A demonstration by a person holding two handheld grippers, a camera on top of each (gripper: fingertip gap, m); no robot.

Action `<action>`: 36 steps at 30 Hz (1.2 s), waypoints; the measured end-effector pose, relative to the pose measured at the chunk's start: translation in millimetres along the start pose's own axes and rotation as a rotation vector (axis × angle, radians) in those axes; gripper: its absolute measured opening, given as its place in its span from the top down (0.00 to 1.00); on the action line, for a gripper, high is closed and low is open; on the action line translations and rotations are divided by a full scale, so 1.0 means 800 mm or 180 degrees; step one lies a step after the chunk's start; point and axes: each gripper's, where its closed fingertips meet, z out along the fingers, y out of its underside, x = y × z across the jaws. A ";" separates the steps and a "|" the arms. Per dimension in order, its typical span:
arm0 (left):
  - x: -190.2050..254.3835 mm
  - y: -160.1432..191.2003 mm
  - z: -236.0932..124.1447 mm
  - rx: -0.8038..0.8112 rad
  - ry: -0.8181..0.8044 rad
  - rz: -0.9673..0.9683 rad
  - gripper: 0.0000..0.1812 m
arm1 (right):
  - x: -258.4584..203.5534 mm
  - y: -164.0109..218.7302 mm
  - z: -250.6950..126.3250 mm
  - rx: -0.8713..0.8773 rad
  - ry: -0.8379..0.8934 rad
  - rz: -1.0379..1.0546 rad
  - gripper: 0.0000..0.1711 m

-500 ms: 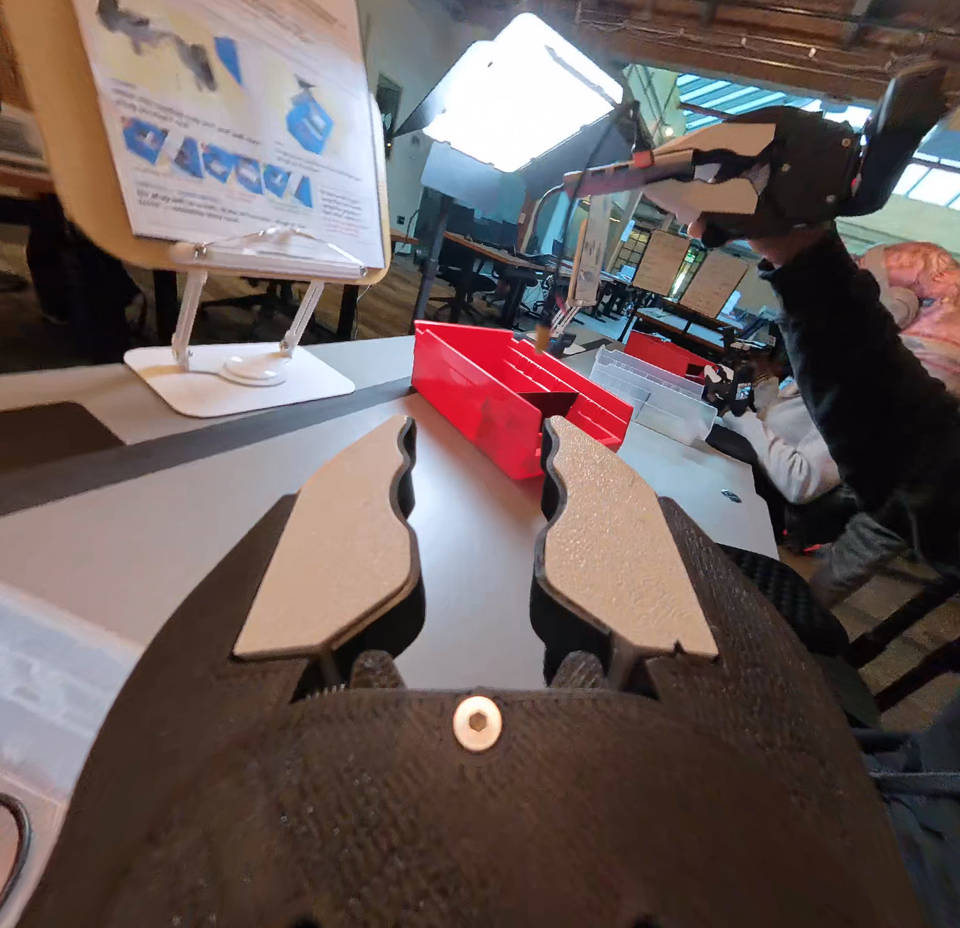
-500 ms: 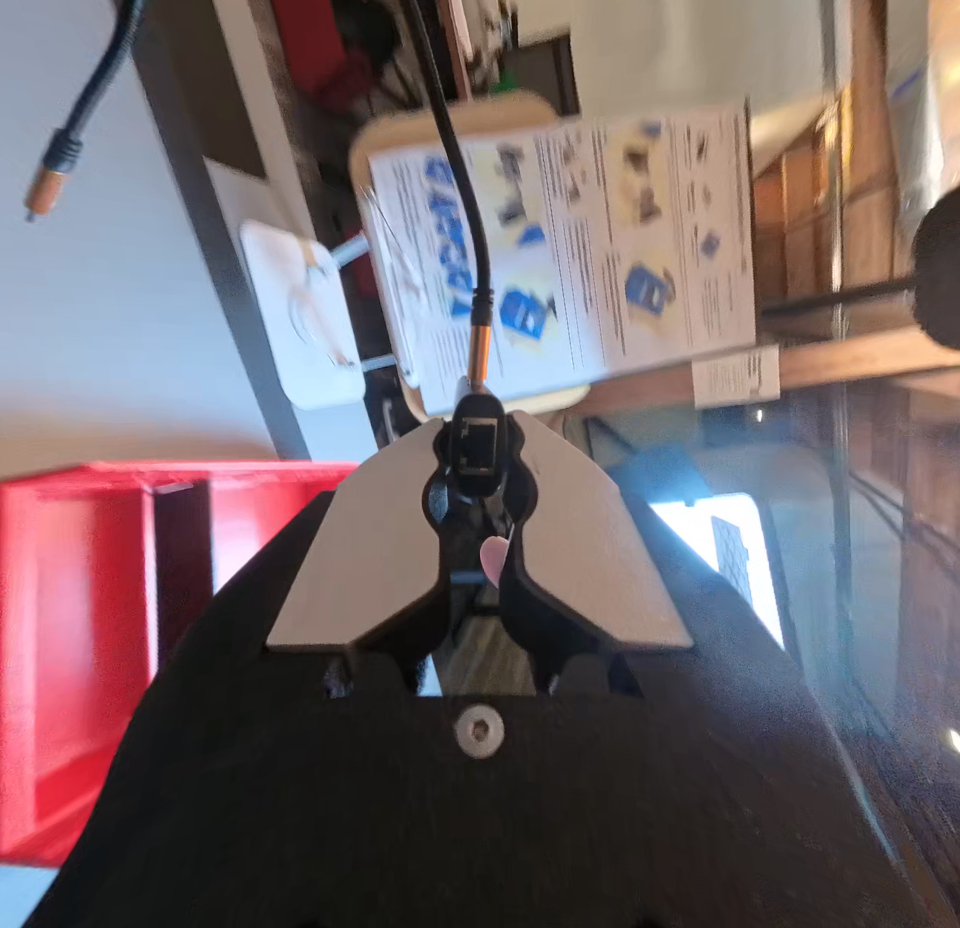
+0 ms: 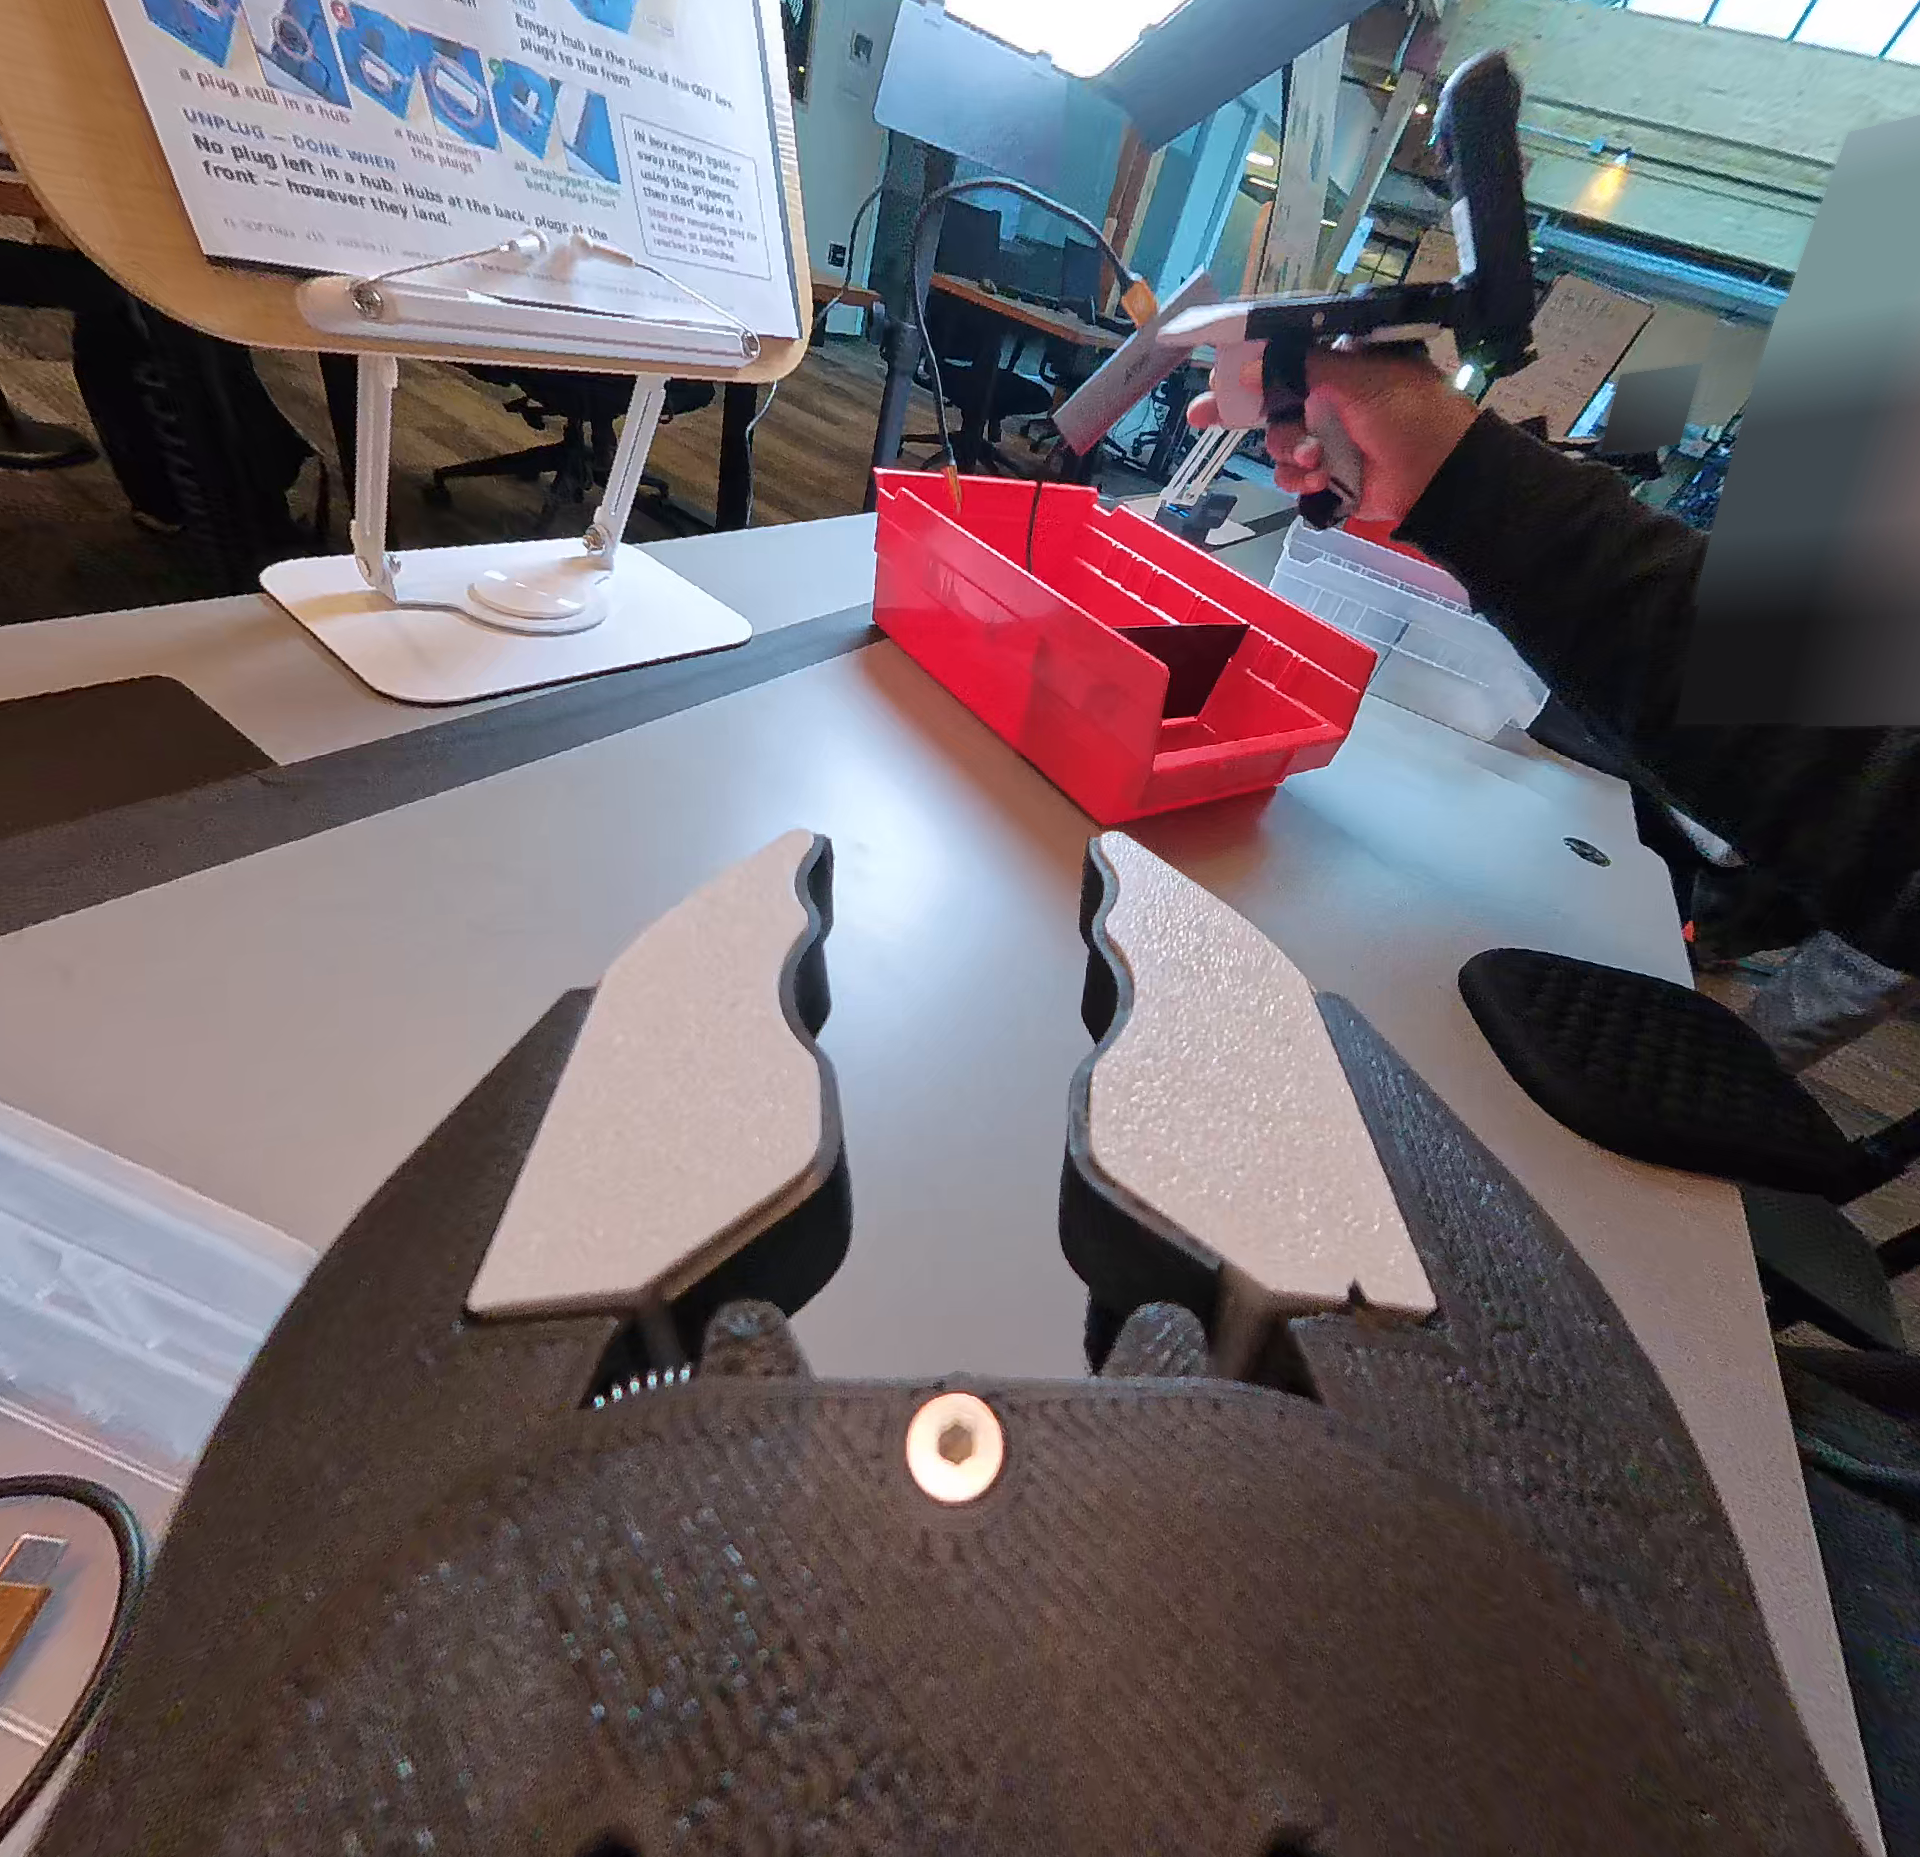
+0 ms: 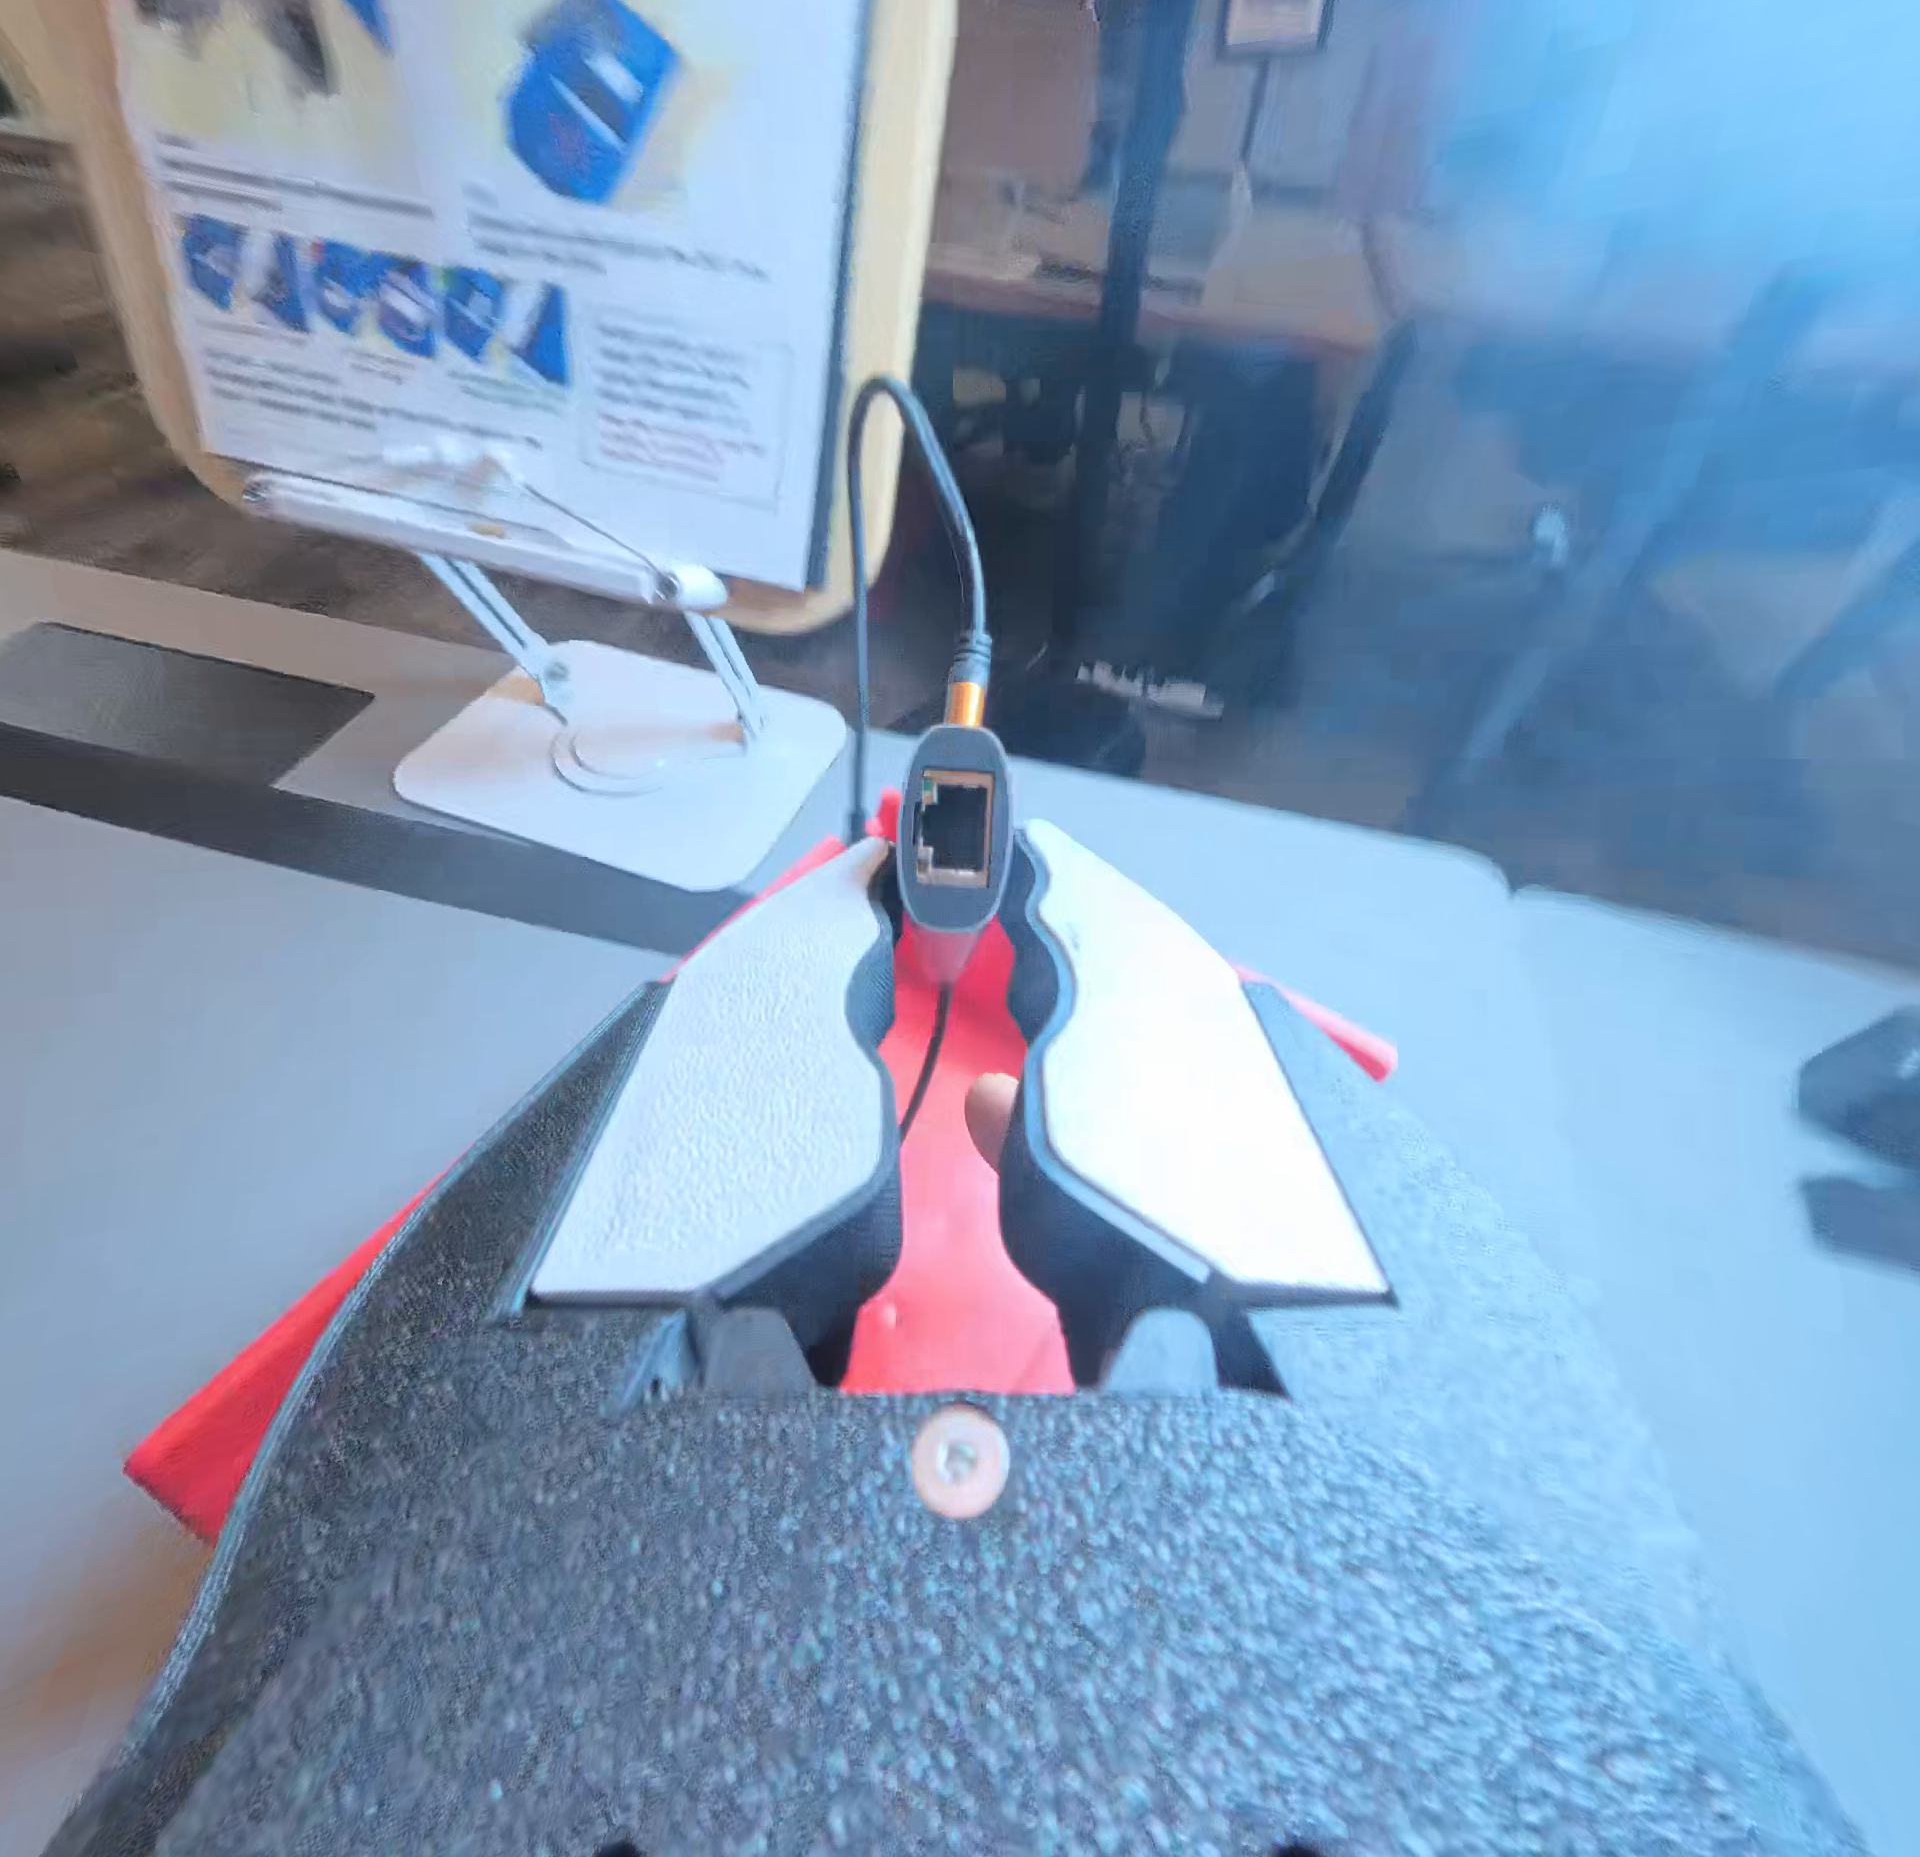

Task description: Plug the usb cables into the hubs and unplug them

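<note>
Closest in, your left gripper [image 3: 954,960] is sitting low over the grey table [image 3: 416,976] with its jaws spread wide and nothing between them, just bare tabletop showing in the gap. Off at the bottom left edge a dark cable [image 3: 99,1527] is curling across a pale surface. Further along, your right gripper [image 4: 951,877] is hanging up in the air above the red bin [image 3: 1049,654], fingers closed on the grey hub [image 4: 954,841], which is poking out past the tips with a square port facing the camera. The hub's own black cable [image 3: 940,280], with its orange collar, is arching up and drooping back down so the plug end [image 3: 953,488] is dangling right at the bin's back rim. Behind all that, the white stand [image 3: 499,602] is propping up the instruction sheet [image 3: 468,93], and past the table edge you're looking at desks and chairs, mostly blurry in the right wrist view
</note>
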 end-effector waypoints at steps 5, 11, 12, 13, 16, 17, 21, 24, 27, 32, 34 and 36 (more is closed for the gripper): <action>-0.003 0.003 0.001 -0.0050 -0.0004 -0.0003 0.76 | 0.018 0.108 -0.012 -0.1230 -0.0263 -0.0356 0.90; -0.005 0.014 0.010 -0.0156 -0.0008 -0.0075 0.75 | 0.060 0.166 -0.020 -0.2562 0.0348 -0.2113 0.89; -0.005 0.015 0.010 -0.0172 -0.0022 -0.0058 0.75 | 0.061 0.158 -0.012 -0.2513 0.0382 -0.2204 0.86; -0.005 0.016 0.009 -0.0174 -0.0036 -0.0052 0.74 | 0.058 0.147 -0.005 -0.2428 0.0349 -0.2169 0.79; -0.009 0.014 0.003 -0.0142 -0.0067 -0.0093 0.74 | 0.045 0.117 0.003 -0.2305 0.0008 -0.1663 0.61; -0.011 0.013 0.001 -0.0126 -0.0084 -0.0112 0.74 | 0.044 0.106 0.002 -0.2264 -0.0069 -0.1539 0.57; -0.026 0.007 -0.015 -0.0082 -0.0223 -0.0109 0.74 | 0.052 0.036 -0.009 -0.1680 0.0021 -0.1398 0.55; -0.039 -0.004 -0.030 -0.0032 -0.0336 -0.0093 0.74 | 0.040 -0.015 -0.031 -0.0971 0.0029 -0.1288 0.55; -0.059 -0.018 -0.049 -0.0045 -0.0541 -0.0017 0.74 | -0.004 -0.053 -0.070 -0.0098 -0.0209 -0.0964 0.61; -0.124 -0.058 -0.105 -0.0074 -0.1285 0.0267 0.75 | -0.127 -0.022 -0.146 0.0813 -0.0968 -0.0235 0.65; -0.161 -0.073 -0.128 -0.0251 -0.1616 0.0324 0.75 | -0.180 0.024 -0.161 0.0807 -0.1211 -0.0090 0.65; -0.202 -0.081 -0.147 -0.0548 -0.1957 0.0360 0.75 | -0.232 0.077 -0.169 0.0718 -0.1437 -0.0026 0.67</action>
